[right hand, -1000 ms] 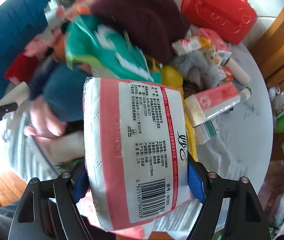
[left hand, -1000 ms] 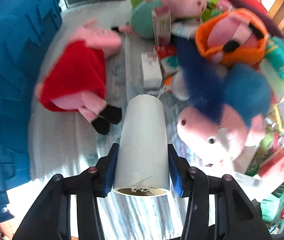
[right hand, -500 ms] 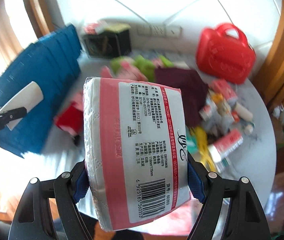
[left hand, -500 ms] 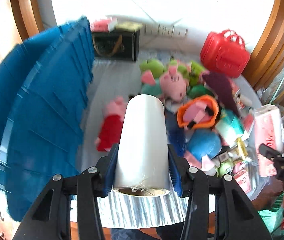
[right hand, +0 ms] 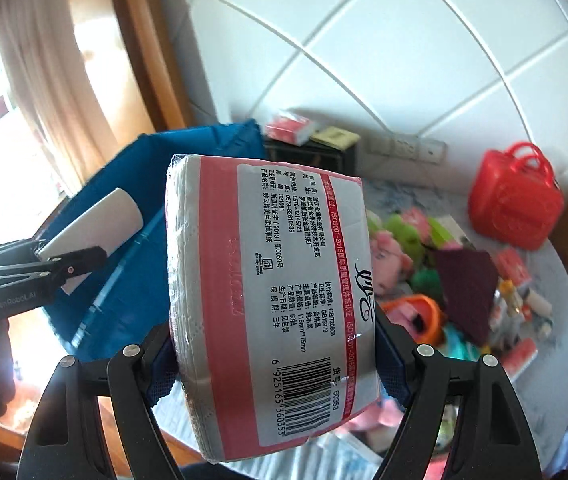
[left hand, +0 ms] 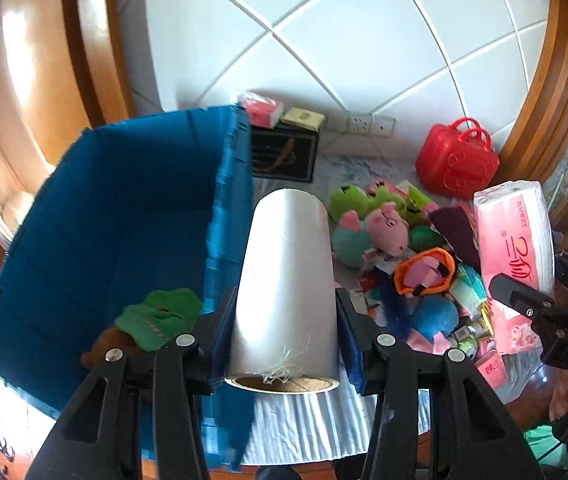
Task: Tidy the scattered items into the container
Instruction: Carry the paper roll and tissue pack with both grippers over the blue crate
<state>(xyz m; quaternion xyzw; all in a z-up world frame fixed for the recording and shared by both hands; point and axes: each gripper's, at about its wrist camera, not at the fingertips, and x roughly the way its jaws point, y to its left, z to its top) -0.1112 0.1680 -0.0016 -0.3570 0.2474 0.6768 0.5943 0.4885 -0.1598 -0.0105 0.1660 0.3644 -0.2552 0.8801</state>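
Note:
My left gripper (left hand: 284, 344) is shut on a white roll (left hand: 285, 292) with a cardboard core, held high beside the right wall of the blue bin (left hand: 228, 216). Inside the bin lie a green plush (left hand: 160, 316) and a brown toy. My right gripper (right hand: 276, 360) is shut on a pink-and-white tissue pack (right hand: 268, 300), raised over the table; the same tissue pack (left hand: 513, 256) shows at the right of the left wrist view. In the right wrist view the left gripper (right hand: 80, 258) holds the white roll (right hand: 96, 224) in front of the blue bin (right hand: 124, 296).
Plush toys (left hand: 387, 224), small boxes and packets lie piled on the round cloth-covered table (left hand: 323, 420). A red plastic case (left hand: 455, 160) and a black box (left hand: 280, 152) stand by the tiled wall. Wooden frames flank both sides.
Both grippers have risen well above the table with their loads. The views swung from close over the toy pile to the bin, wall and whole table; the bin's inside now shows.

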